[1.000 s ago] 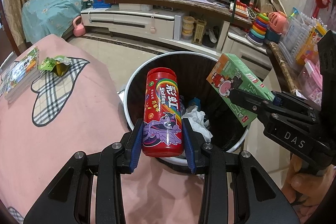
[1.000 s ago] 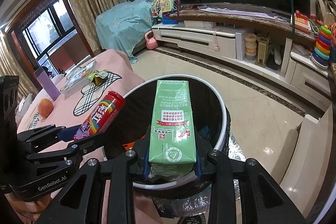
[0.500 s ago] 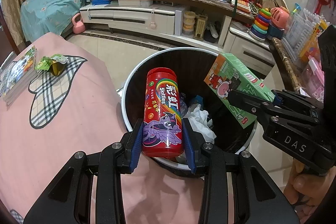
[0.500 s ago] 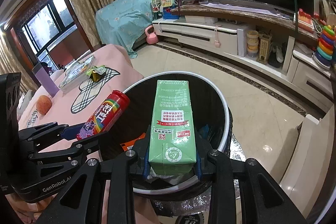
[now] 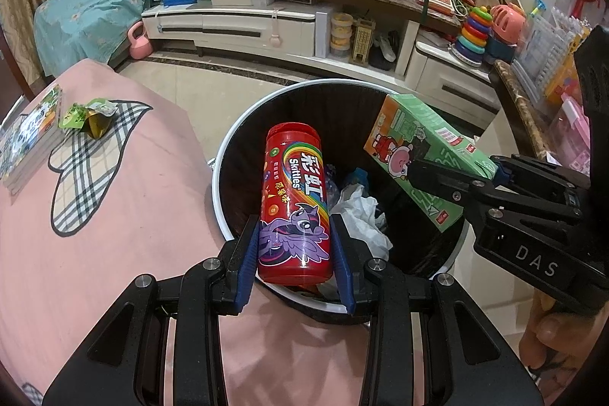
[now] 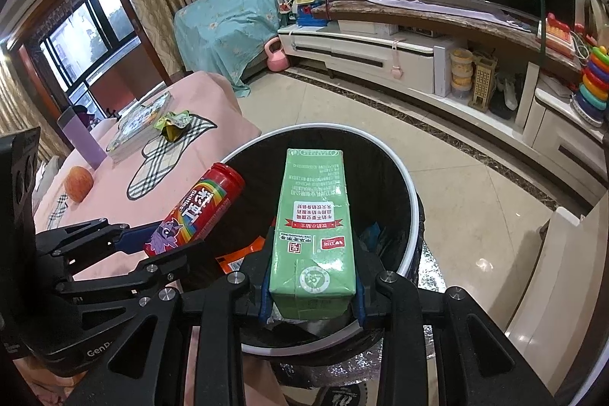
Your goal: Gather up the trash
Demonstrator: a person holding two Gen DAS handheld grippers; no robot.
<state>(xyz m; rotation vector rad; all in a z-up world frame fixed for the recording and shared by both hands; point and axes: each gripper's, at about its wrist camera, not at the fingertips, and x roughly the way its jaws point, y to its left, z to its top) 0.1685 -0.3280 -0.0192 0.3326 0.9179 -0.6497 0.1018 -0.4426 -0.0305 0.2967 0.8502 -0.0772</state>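
Observation:
My left gripper point(image 5: 295, 253) is shut on a red Skittles can point(image 5: 293, 193) and holds it over the near rim of a round white-rimmed trash bin point(image 5: 228, 155) with a black liner. My right gripper point(image 6: 312, 288) is shut on a green drink carton point(image 6: 314, 215), also above the bin point(image 6: 409, 193). Each gripper shows in the other view: the carton point(image 5: 418, 155) at the right, the can point(image 6: 198, 208) at the left. Crumpled white paper point(image 5: 361, 212) and other trash lie inside the bin.
A pink-clothed table point(image 5: 95, 215) stands left of the bin with a green-yellow wrapper point(image 5: 89, 113), a stack of books point(image 5: 30, 136), an apple point(image 6: 78, 183) and a purple bottle point(image 6: 82, 136). A TV cabinet point(image 5: 266, 25) and toys line the far wall.
Both grippers have moved slightly forward over the bin, still holding the can and the carton. The bin looks a little closer and lower in both views.

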